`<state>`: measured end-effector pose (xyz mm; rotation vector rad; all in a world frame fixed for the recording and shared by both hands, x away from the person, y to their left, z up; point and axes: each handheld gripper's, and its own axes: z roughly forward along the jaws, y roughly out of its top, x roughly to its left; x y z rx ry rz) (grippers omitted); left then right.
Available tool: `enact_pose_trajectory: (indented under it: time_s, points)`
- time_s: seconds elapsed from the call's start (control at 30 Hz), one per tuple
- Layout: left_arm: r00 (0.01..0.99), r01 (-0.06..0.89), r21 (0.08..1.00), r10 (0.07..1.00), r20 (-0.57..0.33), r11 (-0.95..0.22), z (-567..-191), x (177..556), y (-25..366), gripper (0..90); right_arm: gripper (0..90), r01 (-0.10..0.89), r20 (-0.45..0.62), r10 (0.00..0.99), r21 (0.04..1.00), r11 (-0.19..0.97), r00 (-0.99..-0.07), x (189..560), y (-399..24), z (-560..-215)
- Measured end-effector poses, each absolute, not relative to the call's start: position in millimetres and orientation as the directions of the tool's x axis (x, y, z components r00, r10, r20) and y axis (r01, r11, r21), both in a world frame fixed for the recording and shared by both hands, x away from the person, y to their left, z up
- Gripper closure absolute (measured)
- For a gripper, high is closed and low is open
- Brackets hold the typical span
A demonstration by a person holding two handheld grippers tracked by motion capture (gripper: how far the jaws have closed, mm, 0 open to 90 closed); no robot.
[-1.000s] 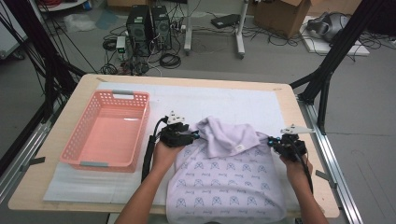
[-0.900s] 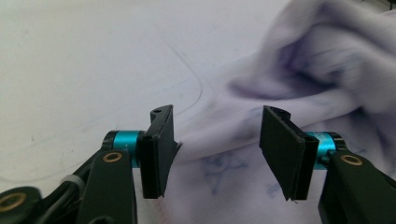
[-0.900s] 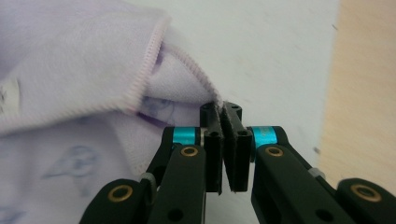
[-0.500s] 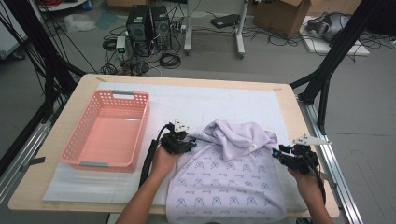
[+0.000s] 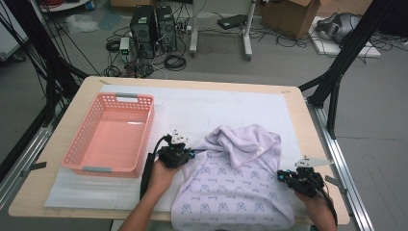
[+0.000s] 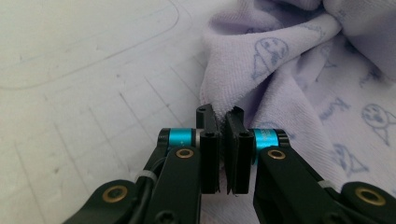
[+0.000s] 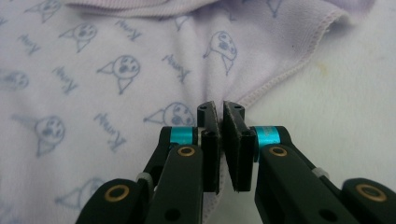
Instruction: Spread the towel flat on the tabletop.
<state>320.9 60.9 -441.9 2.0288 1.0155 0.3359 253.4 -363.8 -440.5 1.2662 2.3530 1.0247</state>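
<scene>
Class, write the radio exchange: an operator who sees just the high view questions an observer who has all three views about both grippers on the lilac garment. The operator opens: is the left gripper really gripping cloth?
Observer: Yes. In the left gripper view the left gripper has just closed, and its fingers pinch the garment at a looped, towel-like edge.
Operator: And the right one?
Observer: The right gripper has also just closed. It is on the stitched hem, which runs in between its fingers.
Operator: What lies beside the left gripper's edge of cloth?
Observer: A white mat with faint ruled lines.
</scene>
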Motion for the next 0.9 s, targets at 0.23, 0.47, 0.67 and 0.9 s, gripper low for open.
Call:
enact_pose_trajectory:
  time_s: [0.23, 0.47, 0.67, 0.9]
  points:
    - [0.652, 0.531, 0.795, 0.741, -0.162, -0.294, -443, 288, 81, 85.4, 85.7, 0.602, 0.074, 0.791, 0.692, 0.398, -0.607, 219, -374, -439]
    - [0.714, 0.441, 0.858, 0.682, -0.157, -0.264, -420, 296, 74, 55.1, 69.4, 0.547, 0.037, 0.798, 0.747, 0.378, -0.602, 223, -370, -427]
    - [0.787, 0.348, 0.888, 0.608, -0.104, -0.299, -399, 321, 44, 45.5, 66.9, 0.525, 0.026, 0.809, 0.773, 0.356, -0.587, 241, -363, -419]
    - [0.865, 0.279, 0.877, 0.5, -0.052, -0.391, -406, 343, -1, 45.0, 65.4, 0.528, 0.035, 0.802, 0.769, 0.36, -0.597, 252, -357, -423]
